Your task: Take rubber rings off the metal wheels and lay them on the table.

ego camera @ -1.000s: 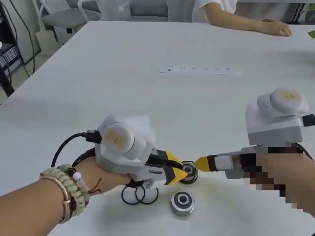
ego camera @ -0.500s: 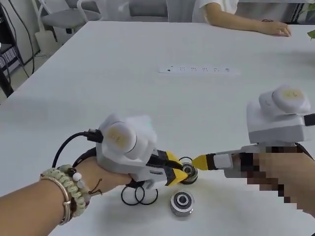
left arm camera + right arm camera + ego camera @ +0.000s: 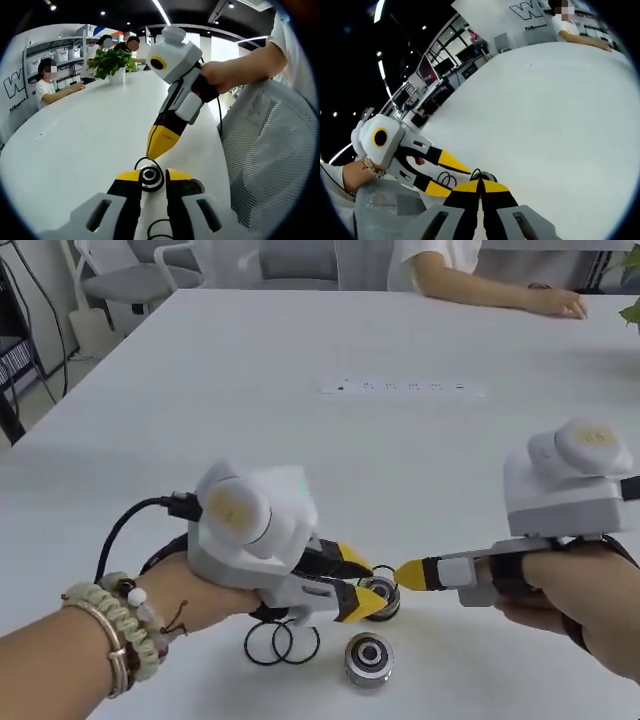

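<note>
My left gripper (image 3: pixel 372 588) is shut on a small metal wheel (image 3: pixel 382 597), held just above the white table (image 3: pixel 300 440). In the left gripper view the wheel (image 3: pixel 151 178) sits between the yellow pads (image 3: pixel 128 176). A black rubber ring (image 3: pixel 145 162) stands up off the wheel as a loop, and the tip of my right gripper (image 3: pixel 161 142) is pinched on it. The right gripper (image 3: pixel 404 575) is shut and comes in from the right. In its own view the shut right gripper (image 3: pixel 480 184) touches the ring (image 3: pixel 476 173) beside the wheel (image 3: pixel 489 177).
Two loose black rings (image 3: pixel 282 642) lie on the table under my left hand. A second wheel (image 3: pixel 369 659) stands near the front edge. A white power strip (image 3: pixel 402 388) lies mid-table, a person's arm (image 3: pixel 490 290) rests at the far edge, and a potted plant (image 3: pixel 114 62) stands beyond.
A loop of the black ring has lifted off the held wheel at the right gripper's tip. The head camera has tilted slightly; both grippers stay nearly in place.
</note>
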`<state>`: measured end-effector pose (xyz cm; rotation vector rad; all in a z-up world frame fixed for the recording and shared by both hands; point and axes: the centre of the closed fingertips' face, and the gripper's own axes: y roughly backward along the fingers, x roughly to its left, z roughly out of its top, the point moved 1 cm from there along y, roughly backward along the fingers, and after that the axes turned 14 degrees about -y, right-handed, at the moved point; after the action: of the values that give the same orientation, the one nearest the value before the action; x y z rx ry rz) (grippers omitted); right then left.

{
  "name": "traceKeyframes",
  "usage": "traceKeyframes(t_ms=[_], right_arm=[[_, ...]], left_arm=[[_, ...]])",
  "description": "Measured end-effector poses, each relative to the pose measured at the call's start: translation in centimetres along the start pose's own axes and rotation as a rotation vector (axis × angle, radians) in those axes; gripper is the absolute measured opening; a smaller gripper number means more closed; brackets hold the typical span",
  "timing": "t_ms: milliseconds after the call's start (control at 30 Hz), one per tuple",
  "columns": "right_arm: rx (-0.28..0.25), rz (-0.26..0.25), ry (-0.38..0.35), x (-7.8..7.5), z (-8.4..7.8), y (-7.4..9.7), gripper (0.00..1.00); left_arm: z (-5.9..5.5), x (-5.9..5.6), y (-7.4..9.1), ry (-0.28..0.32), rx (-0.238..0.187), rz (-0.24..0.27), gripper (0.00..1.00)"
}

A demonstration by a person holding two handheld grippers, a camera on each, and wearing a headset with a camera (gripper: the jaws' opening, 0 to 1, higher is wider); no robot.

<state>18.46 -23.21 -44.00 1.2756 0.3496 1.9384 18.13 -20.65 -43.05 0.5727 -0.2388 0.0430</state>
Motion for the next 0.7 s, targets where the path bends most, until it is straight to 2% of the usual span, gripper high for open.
traceKeyframes(t_ms=[67,167,233,367,467,533,700], right_arm=[[-0.006,0.003,-0.005,0.0,0.2,0.1,0.0],[-0.021,0.005,-0.013,0.0,0.5,0.4,0.0],[-0.031,0.007,-0.019,0.0,0.7,0.7,0.0],[-0.049,0.009,-0.025,0.0,1.1,1.1,0.0],[-0.069,0.011,-0.033,0.0,1.5,1.5,0.0],[-0.079,0.013,-0.037,0.0,1.7,1.7,0.0],[-0.109,0.02,-0.044,0.1,2.4,2.3,0.0]], left_arm=[[0.8,0.3,0.5,0.002,-0.03,0.01,0.18],[1.5,0.4,1.2,-0.008,-0.032,0.001,0.23],[2.1,0.7,1.6,-0.016,-0.049,0.009,0.26],[2.8,0.6,2.0,0.028,-0.063,-0.011,0.39],[3.5,0.2,2.3,-0.013,-0.061,-0.03,0.48],[3.8,0.1,2.5,-0.017,-0.056,-0.042,0.52],[5.5,0.1,3.8,-0.04,-0.075,-0.056,0.64]])
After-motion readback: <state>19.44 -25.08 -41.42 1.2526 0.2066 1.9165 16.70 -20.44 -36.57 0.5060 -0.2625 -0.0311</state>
